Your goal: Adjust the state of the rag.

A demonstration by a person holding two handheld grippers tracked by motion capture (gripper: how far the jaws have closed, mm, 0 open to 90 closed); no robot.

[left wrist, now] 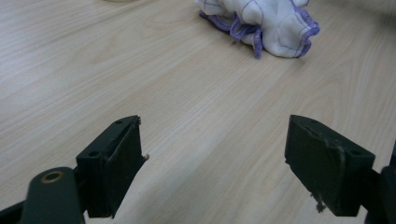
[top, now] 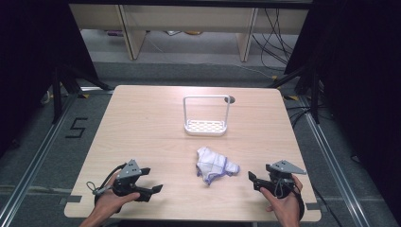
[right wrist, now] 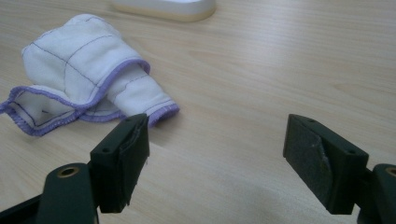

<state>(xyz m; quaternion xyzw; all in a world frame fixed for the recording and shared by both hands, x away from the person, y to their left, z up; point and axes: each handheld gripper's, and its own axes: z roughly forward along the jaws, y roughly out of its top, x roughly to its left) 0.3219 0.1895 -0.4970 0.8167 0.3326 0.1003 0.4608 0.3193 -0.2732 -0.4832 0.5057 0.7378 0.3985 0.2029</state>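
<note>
Cloth (top: 215,164), crumpled, mid-table between left gripper (top: 152,179) and right gripper (top: 253,181); both jaws spread, empty. Risk: a shallow pinch likely catches one loose fold only.

Cloth (top: 215,164) lies on table (top: 142,127) between left gripper (top: 152,188) and right gripper (top: 253,181); rack (top: 206,116) stands behind it.

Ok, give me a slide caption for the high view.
Crumpled cloth between two open claws, left and right, white rack beyond.
</note>
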